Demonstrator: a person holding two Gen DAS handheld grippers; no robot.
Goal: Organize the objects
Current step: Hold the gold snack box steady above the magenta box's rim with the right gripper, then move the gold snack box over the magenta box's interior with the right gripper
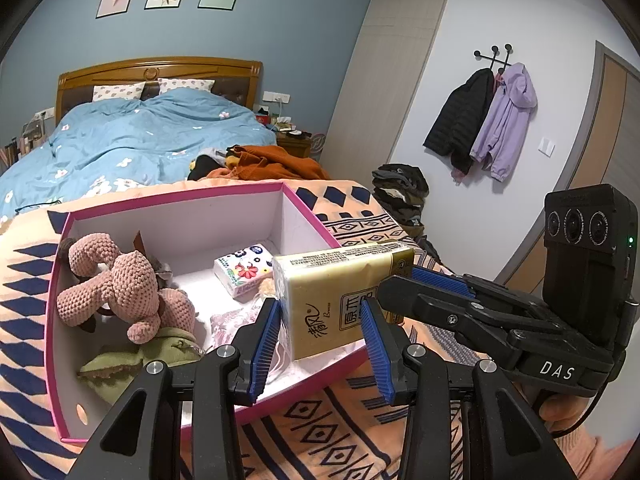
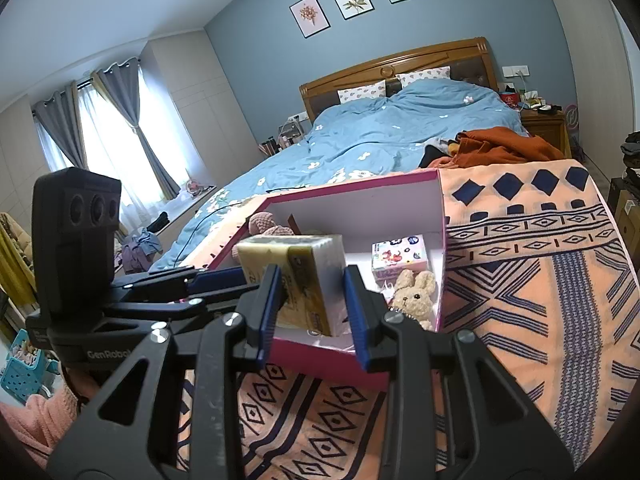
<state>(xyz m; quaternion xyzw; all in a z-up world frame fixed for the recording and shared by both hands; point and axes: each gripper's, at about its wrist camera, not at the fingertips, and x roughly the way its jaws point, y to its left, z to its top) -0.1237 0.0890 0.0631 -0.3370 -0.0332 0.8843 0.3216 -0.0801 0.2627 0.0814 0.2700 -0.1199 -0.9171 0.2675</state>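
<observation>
Bedroom w/ blue wall, a bed under a blue duvet, and a peach-and-navy patterned blanket spread over its near end. On that blanket, just ahead of both my grippers, sits a pink box, open top, white inside.

The yellow tissue pack is up over the box's near edge, tilted. My right gripper pinches one end of it, both blue pads pressed on its sides. My left gripper has the pack's other end between its pads, but I can't tell if they actually press it.

Inside the box, beyond the pack: a small floral tissue packet and a cream bunny plush. Off to the left of my left gripper, a pink crochet toy lies on a green plush. An orange garment is heaped on the bed behind the box.
</observation>
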